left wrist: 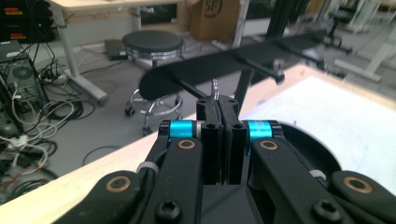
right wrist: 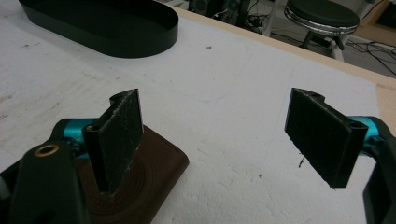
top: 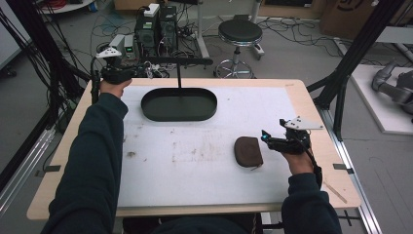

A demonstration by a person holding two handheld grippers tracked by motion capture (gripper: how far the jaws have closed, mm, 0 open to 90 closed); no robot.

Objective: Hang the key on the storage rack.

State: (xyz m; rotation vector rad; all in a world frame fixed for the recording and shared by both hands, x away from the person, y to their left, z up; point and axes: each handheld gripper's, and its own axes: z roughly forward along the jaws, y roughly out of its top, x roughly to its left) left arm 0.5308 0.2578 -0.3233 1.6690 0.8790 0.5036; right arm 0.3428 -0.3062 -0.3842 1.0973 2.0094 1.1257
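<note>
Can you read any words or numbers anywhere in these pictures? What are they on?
"SF", roughly: black letters on the cardboard box behind the stool; partly cut off, so not certain.
Big black mark on another cardboard box on the floor: cut off, unreadable.
Nothing is written on the brown pouch, the black tray or the grippers.

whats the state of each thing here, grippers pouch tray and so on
left gripper: shut on a small metal ring, held past the table's far left edge
metal ring: pinched between the jaw tips
right gripper: open, beside the pouch
brown pouch: lying flat on the mat, not gripped
black oval tray: upright, nothing seen in it
</note>
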